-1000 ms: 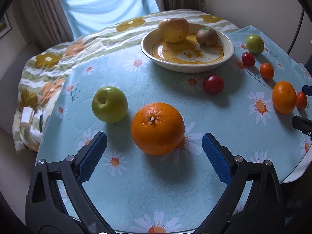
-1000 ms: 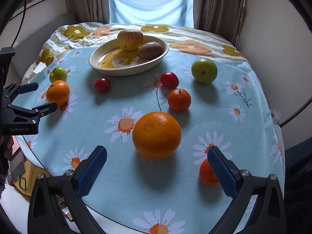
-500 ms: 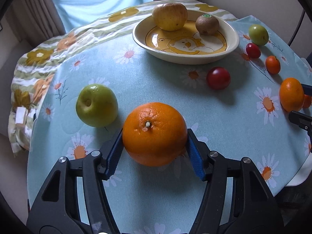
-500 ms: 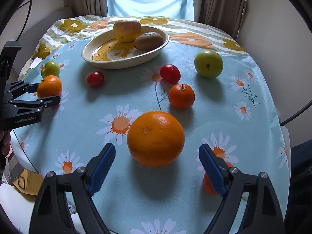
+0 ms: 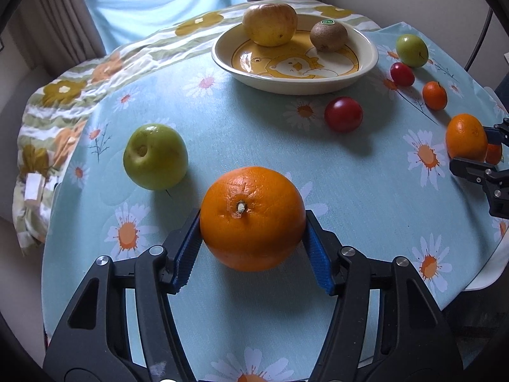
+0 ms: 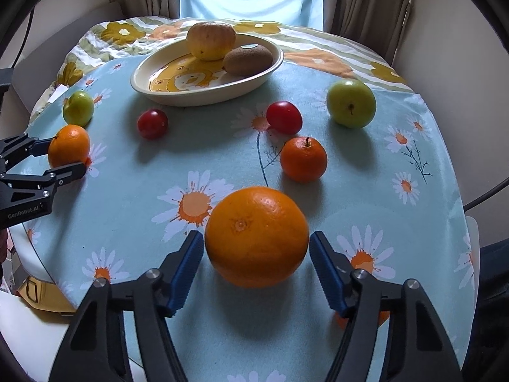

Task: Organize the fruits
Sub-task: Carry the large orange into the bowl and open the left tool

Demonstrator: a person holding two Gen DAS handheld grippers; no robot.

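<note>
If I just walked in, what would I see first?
Two big oranges, one squeezed in the left gripper, the other between the right gripper's blue pads, which have just been closing. Behind them a plate holds an apple and a kiwi.

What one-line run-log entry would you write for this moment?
left tongs: just closed, gripping stem-up orange | right tongs: just closing around second orange, contact unclear | bowl: apple, kiwi

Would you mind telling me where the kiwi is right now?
The kiwi lies in the dish at the table's far side, touching the yellow apple on its left.
</note>
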